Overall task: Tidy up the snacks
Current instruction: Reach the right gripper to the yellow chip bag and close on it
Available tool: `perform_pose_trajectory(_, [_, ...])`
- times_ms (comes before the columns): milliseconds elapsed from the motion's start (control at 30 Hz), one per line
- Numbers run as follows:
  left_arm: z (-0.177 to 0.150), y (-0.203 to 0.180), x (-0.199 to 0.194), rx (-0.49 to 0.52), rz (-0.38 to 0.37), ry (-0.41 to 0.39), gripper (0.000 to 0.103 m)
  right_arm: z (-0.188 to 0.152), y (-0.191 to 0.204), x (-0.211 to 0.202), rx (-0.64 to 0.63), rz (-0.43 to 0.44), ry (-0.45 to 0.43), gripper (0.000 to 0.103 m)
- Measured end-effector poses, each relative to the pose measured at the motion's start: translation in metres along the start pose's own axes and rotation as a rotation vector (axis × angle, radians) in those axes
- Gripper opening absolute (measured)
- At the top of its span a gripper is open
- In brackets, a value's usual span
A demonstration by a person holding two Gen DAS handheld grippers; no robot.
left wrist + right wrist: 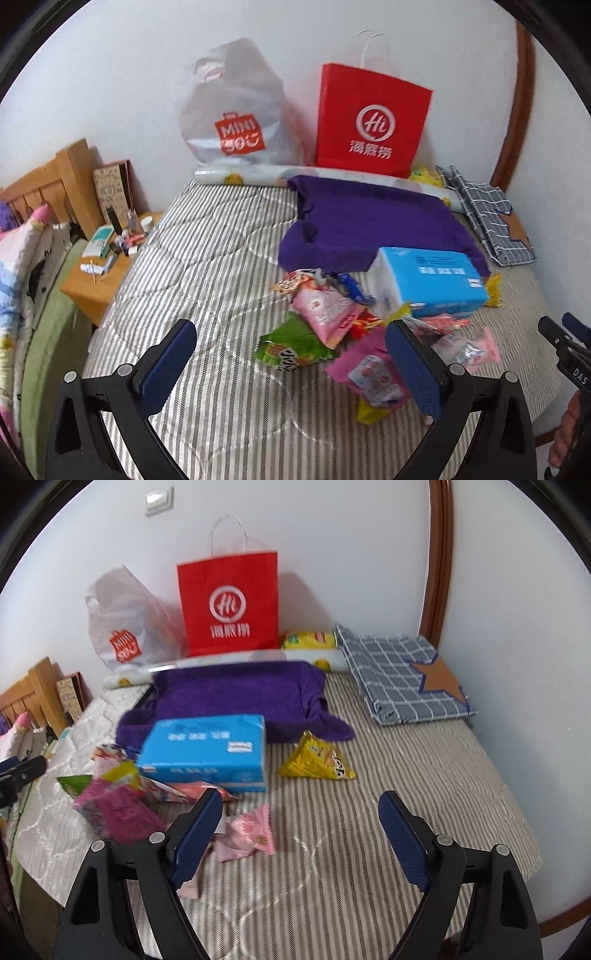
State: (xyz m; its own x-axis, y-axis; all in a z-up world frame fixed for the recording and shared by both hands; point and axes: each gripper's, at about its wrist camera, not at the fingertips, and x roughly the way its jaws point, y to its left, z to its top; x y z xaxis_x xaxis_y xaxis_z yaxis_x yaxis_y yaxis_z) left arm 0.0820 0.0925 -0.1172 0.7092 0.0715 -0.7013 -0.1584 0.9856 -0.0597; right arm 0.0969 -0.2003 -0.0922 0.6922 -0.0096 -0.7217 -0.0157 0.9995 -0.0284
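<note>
Both grippers tilt down toward the striped bed (207,236). The left gripper (291,354), low in its frame, has its jaws wide apart, empty, above the snack pile (332,317) at centre. The right gripper (301,823) also stands apart and empty, a pink packet (251,834) beside its left finger, below the blue tissue pack (207,749).
</note>
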Motion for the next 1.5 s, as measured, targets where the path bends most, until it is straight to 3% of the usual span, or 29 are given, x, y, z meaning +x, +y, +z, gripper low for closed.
perform_pose_trajectory(133, [0.001,0.007,0.027,-0.001,0.005,0.049,0.102,0.000,-0.010,0.028,0.029,0.003,0.033,0.076])
perform_pose_trajectory(667, [0.016,0.021,0.078,-0.048,-0.017,0.100,0.102,0.031,-0.024,0.112,0.066,0.046,0.092,0.076])
perform_pose_trajectory(1500, [0.027,0.025,0.091,-0.069,-0.027,0.110,0.102,0.034,-0.022,0.147,0.054,0.054,0.155,0.076])
